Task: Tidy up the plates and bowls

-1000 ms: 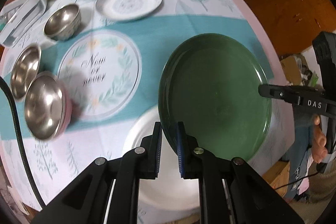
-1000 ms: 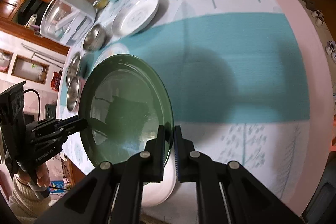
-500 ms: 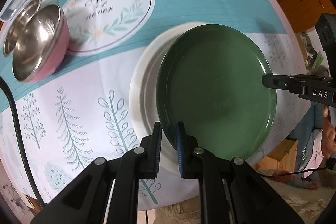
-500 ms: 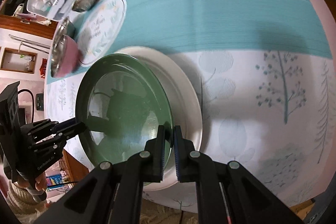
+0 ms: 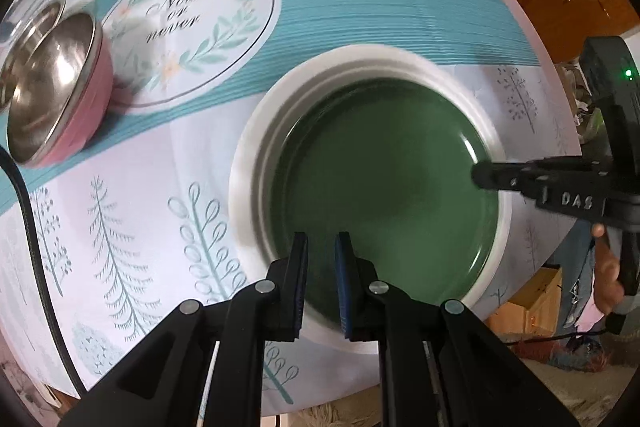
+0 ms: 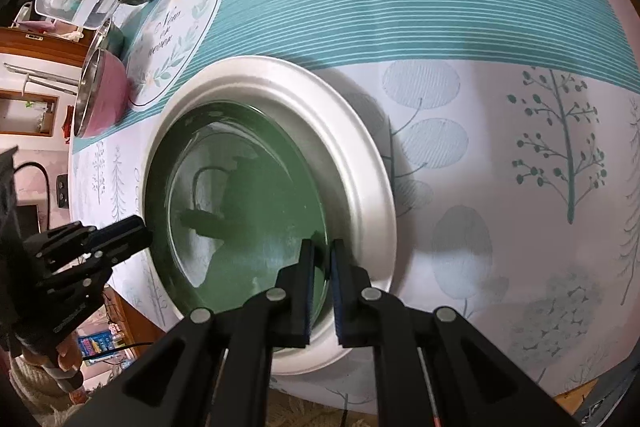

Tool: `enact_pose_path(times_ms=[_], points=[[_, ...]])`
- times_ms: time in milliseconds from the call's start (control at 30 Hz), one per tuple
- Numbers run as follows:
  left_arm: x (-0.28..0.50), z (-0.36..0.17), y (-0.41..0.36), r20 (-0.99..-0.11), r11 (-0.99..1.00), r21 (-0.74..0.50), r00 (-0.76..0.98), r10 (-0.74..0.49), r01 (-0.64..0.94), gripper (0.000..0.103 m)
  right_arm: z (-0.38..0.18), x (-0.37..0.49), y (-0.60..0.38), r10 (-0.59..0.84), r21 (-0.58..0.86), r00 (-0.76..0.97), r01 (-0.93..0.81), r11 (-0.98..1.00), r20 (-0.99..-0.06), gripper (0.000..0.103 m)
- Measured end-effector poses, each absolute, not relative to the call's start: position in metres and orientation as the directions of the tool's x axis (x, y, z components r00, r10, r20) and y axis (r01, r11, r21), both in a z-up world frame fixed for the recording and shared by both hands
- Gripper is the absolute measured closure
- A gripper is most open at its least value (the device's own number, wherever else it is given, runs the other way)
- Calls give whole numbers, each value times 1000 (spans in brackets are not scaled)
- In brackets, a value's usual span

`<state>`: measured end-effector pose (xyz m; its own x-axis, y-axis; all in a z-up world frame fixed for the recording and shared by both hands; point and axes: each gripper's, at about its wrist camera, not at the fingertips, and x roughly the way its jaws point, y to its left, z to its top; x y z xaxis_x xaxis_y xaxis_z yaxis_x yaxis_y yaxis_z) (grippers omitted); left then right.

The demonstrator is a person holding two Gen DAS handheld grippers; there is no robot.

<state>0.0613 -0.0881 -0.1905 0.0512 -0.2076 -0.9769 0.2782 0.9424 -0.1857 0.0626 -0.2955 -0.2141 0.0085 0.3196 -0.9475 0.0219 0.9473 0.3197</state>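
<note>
1. Bottom centre of the left wrist view: left gripper pinched tight on the near rim of the green plate.
2. Right gripper clamps the opposite rim, so both hands are on it; in the left view it pokes in from the right edge.
3. Green plate sits nested inside the white plate, looks level.
4. Pink bowl well off to upper left.
5. Next, prob.: both let go & lift straight up, since the plate lies right under the tips.
</note>
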Motion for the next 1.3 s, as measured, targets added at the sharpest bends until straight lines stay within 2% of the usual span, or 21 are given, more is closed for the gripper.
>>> enact_pose_path(times_ms=[433,567,733,867,1000,1067,1167,1233,1300], points=[[66,-191,-81,-975,953,-193,59,-212,233,88,-208,65,-292,256,256,56,-18,967,-965,96],[65,-190,-74,-974,959,-194,71,-213,207,75,-205,64,-290,221,219,73,-32,975,-973,97],[64,-184,-68,-969,960,-208,92,-228,189,63,-204,64,-287,198,194,67,-51,980,-978,97],[62,-173,-63,-962,962,-212,138,-237,171,40,-197,63,-286,188,184,85,-57,981,-979,96],[60,-159,-58,-954,962,-220,170,-247,161,36,-186,61,-281,182,173,102,-92,981,-978,96],[61,-154,-57,-952,963,-222,180,-248,152,29,-180,59,-278,188,176,109,-107,979,-976,95],[62,-146,-58,-942,960,-246,198,-270,135,26,-171,58,-273,205,190,120,-124,974,-972,89],[61,-138,-58,-936,958,-258,214,-280,126,23,-164,57,-271,212,196,125,-130,972,-969,70],[61,-128,-61,-931,959,-254,238,-277,124,21,-155,56,-269,221,201,141,-144,969,-965,65]])
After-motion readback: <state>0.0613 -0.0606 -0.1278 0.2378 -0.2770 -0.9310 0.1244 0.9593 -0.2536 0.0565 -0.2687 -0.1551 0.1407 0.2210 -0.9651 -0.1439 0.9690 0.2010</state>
